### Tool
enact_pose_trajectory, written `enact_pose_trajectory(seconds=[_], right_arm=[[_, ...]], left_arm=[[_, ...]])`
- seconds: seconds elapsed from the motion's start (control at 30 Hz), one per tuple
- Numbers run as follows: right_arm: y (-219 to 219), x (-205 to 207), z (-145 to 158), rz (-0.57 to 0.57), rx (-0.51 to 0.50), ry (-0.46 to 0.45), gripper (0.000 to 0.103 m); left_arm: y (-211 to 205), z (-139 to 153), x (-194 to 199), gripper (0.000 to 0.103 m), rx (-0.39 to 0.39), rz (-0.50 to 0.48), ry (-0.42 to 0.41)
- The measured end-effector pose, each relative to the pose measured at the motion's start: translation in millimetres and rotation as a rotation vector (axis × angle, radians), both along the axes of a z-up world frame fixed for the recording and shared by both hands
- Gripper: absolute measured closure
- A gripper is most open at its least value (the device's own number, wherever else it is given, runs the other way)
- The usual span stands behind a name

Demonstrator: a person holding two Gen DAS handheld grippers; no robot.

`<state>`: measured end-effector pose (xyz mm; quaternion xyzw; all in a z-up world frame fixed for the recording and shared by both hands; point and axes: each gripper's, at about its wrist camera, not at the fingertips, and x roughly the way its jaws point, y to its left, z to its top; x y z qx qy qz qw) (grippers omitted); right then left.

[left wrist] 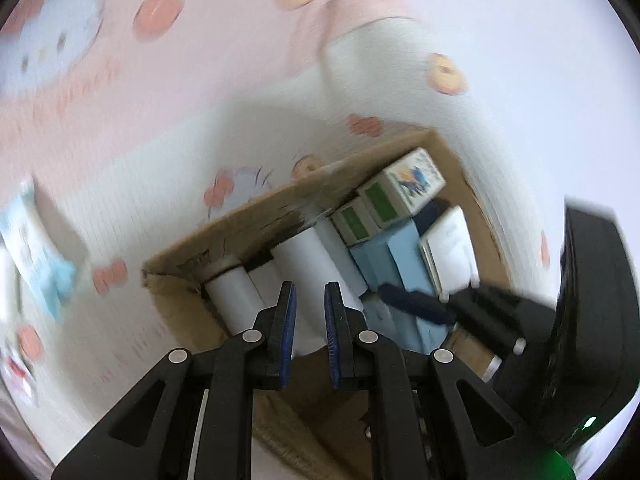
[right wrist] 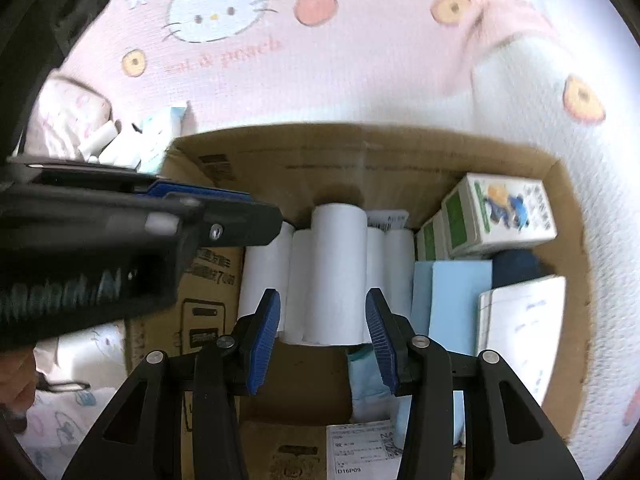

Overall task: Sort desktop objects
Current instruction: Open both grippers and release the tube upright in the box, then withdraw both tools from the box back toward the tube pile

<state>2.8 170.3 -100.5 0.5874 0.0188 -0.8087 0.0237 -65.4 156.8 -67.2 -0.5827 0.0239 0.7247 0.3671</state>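
Observation:
An open cardboard box (left wrist: 248, 216) (right wrist: 320, 152) sits on a pink cartoon-cat cloth. It holds several white paper rolls (left wrist: 312, 268) (right wrist: 338, 264), green-and-white cartons (left wrist: 404, 188) (right wrist: 500, 212), light blue boxes (right wrist: 460, 296) and a white pack (right wrist: 520, 320). My left gripper (left wrist: 310, 332) hangs over the rolls. Its blue pads are almost together and the slim gap holds nothing. From the right wrist view it (right wrist: 260, 208) reaches in from the left, above the box's left wall. My right gripper (right wrist: 322, 340) hovers open over the rolls, not touching them. In the blurred left wrist view it (left wrist: 400, 300) is above the light blue boxes.
Outside the box, to its left, lie a light blue packet (right wrist: 160, 136) (left wrist: 40, 256) and some white sticks (right wrist: 104, 140) on the cloth (right wrist: 320, 64). A flap with a printed label (right wrist: 364, 448) lies at the box's near edge. A hand (right wrist: 16, 384) shows at lower left.

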Motion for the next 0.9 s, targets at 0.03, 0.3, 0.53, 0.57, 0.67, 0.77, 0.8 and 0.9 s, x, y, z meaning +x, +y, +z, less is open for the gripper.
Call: enact_pose_trajectory(seconds=[0.03,0.3,0.53,0.57,0.67,0.77,0.8,0.9], right_arm=[[-5.6,-4.5,5.2,0.013,0.016,0.014,0.062],[-45.0,32.5,19.7,0.076,0.095,0.104,0.062],[-63.9,34.1,37.2,0.143,0.134,0.214,0.061],[-68.5,36.9,44.9,0.154,0.134,0.245,0.061],[-77.5,36.8,40.4,0.176,0.128,0.350,0.061],[-89.8,49.8,62.1,0.192,0.098,0.478,0.061],[-94.2,51.3,65.9,0.215,0.089,0.513,0.061],[-110.4,57.8,76.6,0.258,0.105,0.549,0.057]], left_arm=[[-2.1,2.8,3.8,0.088,-0.001,-0.017,0.034],[-48.9,-6.1,16.2,0.090,0.020,-0.126,0.151],[-106.1,16.5,10.0,0.088,0.107,-0.040,0.221],[-112.1,18.2,9.5,0.088,0.127,-0.029,0.229],[-144.0,20.1,7.4,0.088,0.172,0.041,0.267],[-167.1,18.1,9.7,0.088,0.157,0.080,0.313],[-179.6,16.8,13.1,0.088,0.148,0.094,0.350],[-210.6,15.3,24.9,0.084,0.122,0.157,0.463]])
